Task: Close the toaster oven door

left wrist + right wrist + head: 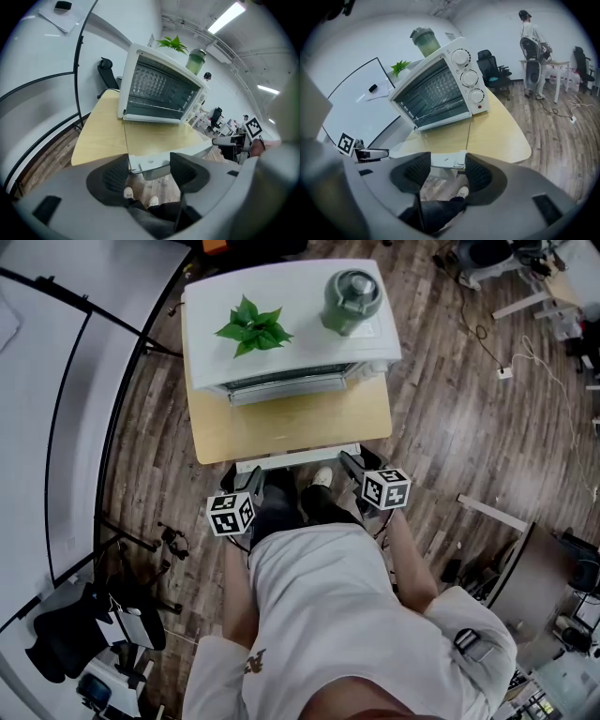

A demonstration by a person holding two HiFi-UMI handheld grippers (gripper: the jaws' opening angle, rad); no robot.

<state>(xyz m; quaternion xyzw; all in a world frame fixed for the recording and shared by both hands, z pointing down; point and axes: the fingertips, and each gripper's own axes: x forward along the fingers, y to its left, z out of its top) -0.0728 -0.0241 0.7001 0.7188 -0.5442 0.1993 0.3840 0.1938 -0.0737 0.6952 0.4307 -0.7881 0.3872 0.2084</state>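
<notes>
toaster oven door (295,427) open flat, glass barely discernible over the table (211,432); handle (151,164) at front edge partly hidden behind my left claw (150,172) and right claw (443,171), both spread.

I get bright, even light from ceiling strips (228,17); soft glare sheens the wood floor (473,423). Both gripper views bend hard at their dark round edges, and anything close to the lens blurs.
</notes>
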